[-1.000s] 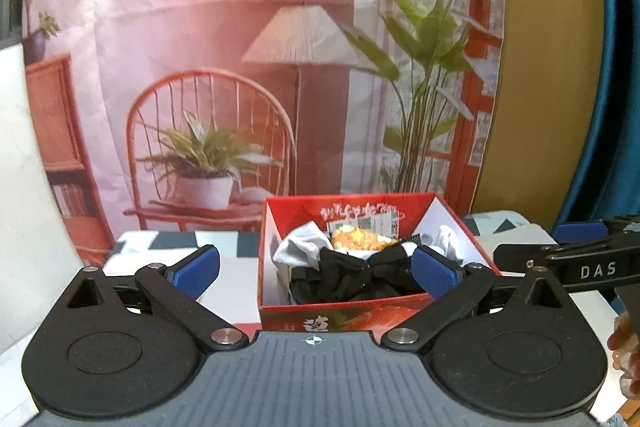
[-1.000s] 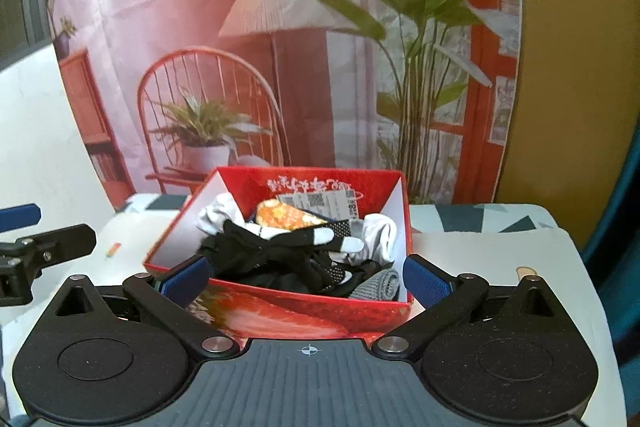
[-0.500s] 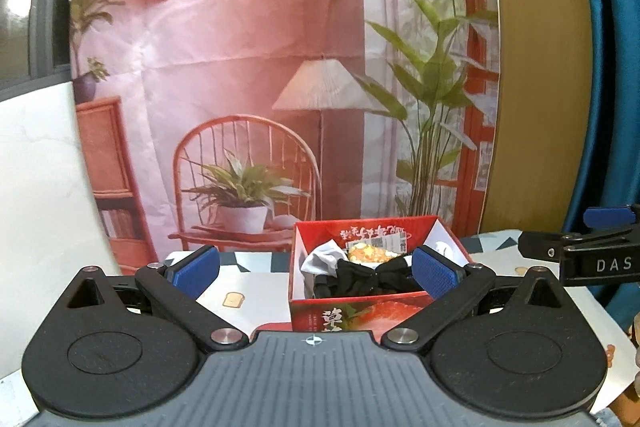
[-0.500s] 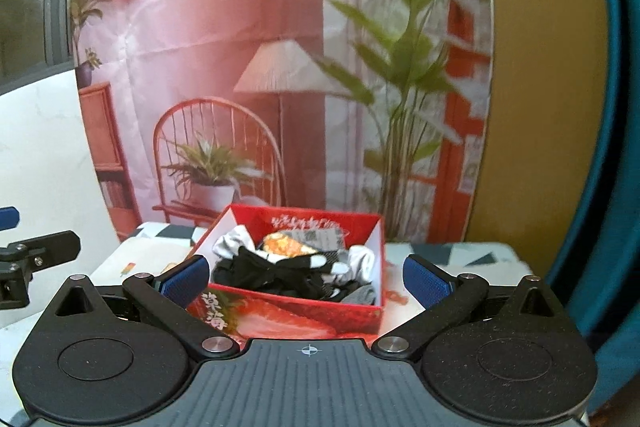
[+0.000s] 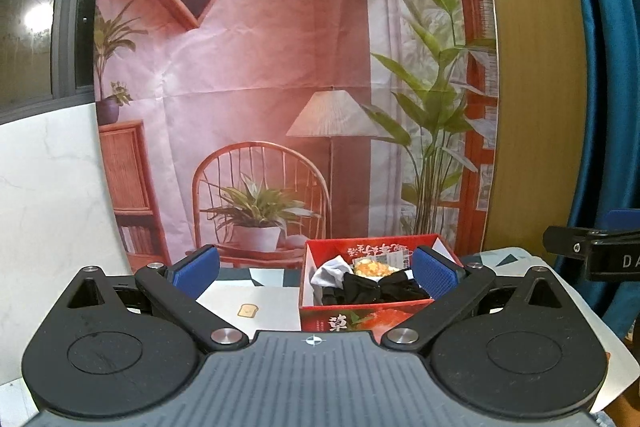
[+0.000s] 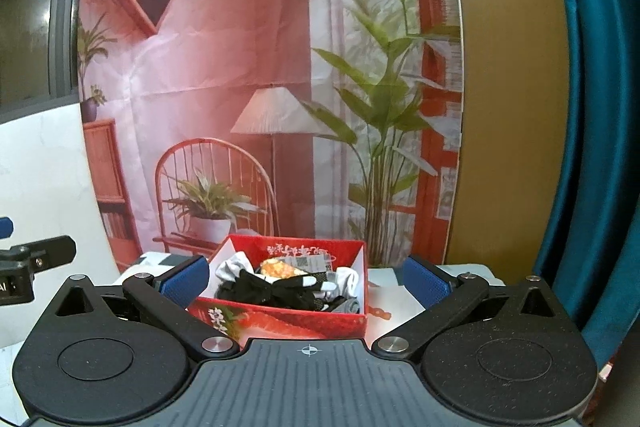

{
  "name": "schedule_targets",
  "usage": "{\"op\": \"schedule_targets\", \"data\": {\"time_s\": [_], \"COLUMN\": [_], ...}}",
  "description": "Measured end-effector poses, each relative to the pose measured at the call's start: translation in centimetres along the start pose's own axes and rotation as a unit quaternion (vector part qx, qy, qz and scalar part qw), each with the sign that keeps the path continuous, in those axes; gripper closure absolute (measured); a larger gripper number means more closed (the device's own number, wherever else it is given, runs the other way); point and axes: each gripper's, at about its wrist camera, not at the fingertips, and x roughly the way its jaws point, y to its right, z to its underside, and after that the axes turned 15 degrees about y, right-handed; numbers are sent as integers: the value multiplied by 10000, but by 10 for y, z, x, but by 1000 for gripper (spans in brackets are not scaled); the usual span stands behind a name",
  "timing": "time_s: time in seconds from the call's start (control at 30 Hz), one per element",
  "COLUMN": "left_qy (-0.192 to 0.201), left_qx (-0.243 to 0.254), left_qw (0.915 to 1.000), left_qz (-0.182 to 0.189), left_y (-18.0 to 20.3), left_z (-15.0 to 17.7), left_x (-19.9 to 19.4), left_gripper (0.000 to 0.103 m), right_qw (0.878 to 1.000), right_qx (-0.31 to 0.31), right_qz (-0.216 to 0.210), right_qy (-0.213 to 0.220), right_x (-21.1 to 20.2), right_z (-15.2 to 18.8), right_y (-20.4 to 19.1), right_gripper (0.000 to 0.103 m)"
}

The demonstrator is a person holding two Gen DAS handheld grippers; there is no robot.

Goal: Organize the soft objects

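your left gripper (image 5: 316, 273) is spread wide, its blue pads (image 5: 197, 270) far apart, and nothing sits between them; it touches nothing. your right gripper (image 6: 304, 281) is spread just as wide and is empty too, held clear of the red box (image 6: 280, 323).

the box stands on the white table (image 5: 256, 301) in front of both grippers, near the printed backdrop (image 5: 280, 67). it is open at the top, and the soft things are all inside it: black gloves (image 6: 260, 291) heaped in the middle, a white sock (image 6: 234, 265) at the left inner wall, an orange patterned piece (image 6: 280, 270) toward the back, and a grey piece (image 6: 348, 307) at the near right corner.

from the left wrist you see the box off to the right of centre, its right end partly behind the right pad, and a small toast-shaped sticker (image 5: 248, 311) on the table to its left. the tip of your right gripper shows at that view's right edge. from the right wrist the box sits nearly centred between the pads, you see the white fingertips of a glove (image 6: 310, 282) and the grey piece, which the left view hides, and an orange mark (image 6: 380, 311) on the table just right of the box. your left gripper's tip shows at the left edge there.

the box's long axis runs left to right across both views, one long side facing you. the black gloves lie along it, white fingertips pointing right.
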Motion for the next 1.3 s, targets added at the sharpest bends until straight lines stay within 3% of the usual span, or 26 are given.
{"op": "schedule_targets", "data": {"time_s": [1.3], "left_qy": [-44], "left_qx": [-189], "left_qw": [9998], "left_qz": [93], "left_y": [-7], "left_z": [2], "left_x": [-4], "left_gripper": [0], "right_qw": [9999], "right_qx": [51], "right_qz": [75], "right_qy": [74], "right_x": [-7], "right_z": [4], "right_y": [5], "right_gripper": [0]}}
